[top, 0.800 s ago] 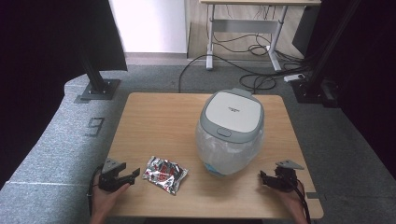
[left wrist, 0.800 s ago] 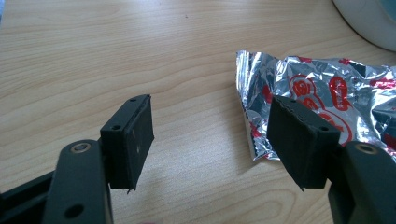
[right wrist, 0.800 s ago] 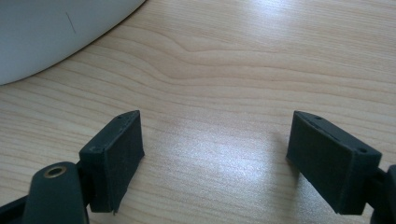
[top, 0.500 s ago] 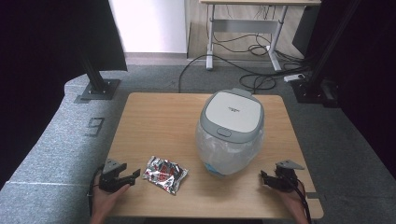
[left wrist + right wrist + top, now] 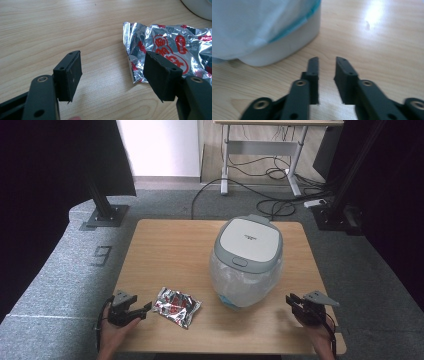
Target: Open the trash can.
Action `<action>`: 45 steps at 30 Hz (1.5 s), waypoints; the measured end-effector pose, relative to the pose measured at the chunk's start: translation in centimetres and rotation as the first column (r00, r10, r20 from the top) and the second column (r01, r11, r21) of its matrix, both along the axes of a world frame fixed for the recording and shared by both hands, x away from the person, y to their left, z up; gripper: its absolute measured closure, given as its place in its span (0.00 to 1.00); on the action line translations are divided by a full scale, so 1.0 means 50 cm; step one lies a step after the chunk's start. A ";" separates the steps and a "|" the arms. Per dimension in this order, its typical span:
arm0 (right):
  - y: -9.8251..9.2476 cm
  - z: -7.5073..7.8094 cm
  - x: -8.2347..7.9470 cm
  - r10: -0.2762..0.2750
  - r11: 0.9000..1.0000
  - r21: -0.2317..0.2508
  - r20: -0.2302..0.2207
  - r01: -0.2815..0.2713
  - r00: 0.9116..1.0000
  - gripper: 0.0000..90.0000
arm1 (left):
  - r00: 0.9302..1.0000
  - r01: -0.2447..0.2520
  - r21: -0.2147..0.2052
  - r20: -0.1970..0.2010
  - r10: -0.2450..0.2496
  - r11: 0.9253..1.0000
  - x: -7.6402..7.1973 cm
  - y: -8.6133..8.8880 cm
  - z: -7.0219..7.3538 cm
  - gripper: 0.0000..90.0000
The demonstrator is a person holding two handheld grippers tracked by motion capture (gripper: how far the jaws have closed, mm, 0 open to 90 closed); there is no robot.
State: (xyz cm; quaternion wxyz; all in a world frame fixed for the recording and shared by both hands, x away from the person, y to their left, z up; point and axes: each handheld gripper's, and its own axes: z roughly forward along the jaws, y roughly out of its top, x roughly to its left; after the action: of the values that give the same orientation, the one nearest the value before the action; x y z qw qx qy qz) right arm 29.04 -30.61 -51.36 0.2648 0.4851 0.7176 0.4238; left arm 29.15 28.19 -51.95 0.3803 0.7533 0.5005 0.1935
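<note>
A crumpled silver foil wrapper (image 5: 176,306) with red print lies flat on the wooden table (image 5: 170,250) near its front left. My left gripper (image 5: 146,310) rests just left of it, open wide. In the left gripper view the wrapper (image 5: 175,42) lies beyond the jaws, its near edge behind the right-hand one, and nothing is between the fingers (image 5: 70,72) of the left gripper (image 5: 112,53). My right gripper (image 5: 289,301) sits at the front right, pointing at the bin. In its own view the right gripper (image 5: 327,60) shows jaws a narrow gap apart, holding nothing.
A round bin (image 5: 247,265) with a white and grey lid (image 5: 248,240) and a translucent liner stands right of the table's middle. Its base (image 5: 287,47) is close ahead of the right jaws. Stands, cables and a desk lie on the floor beyond the table.
</note>
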 end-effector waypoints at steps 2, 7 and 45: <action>0.000 0.008 -0.003 0.025 1.000 0.014 0.012 -0.025 1.000 0.96 | 1.000 0.004 0.005 -0.003 -0.004 1.000 0.000 -0.001 -0.001 0.35; -0.003 0.027 -0.007 0.069 0.996 0.048 0.030 -0.071 0.997 0.99 | 1.000 0.009 0.008 -0.004 -0.009 1.000 0.001 -0.004 -0.002 0.35; 0.036 0.240 -0.043 0.260 0.942 0.163 0.197 -0.293 0.945 1.00 | 1.000 0.010 -0.006 -0.017 -0.011 1.000 0.000 -0.002 -0.006 0.35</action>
State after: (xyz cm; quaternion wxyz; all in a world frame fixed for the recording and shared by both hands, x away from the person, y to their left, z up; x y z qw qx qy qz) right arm 26.90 -28.83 -39.34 0.2160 0.3637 0.7094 0.5638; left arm 29.17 28.08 -52.24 0.3791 0.7564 0.5004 0.1835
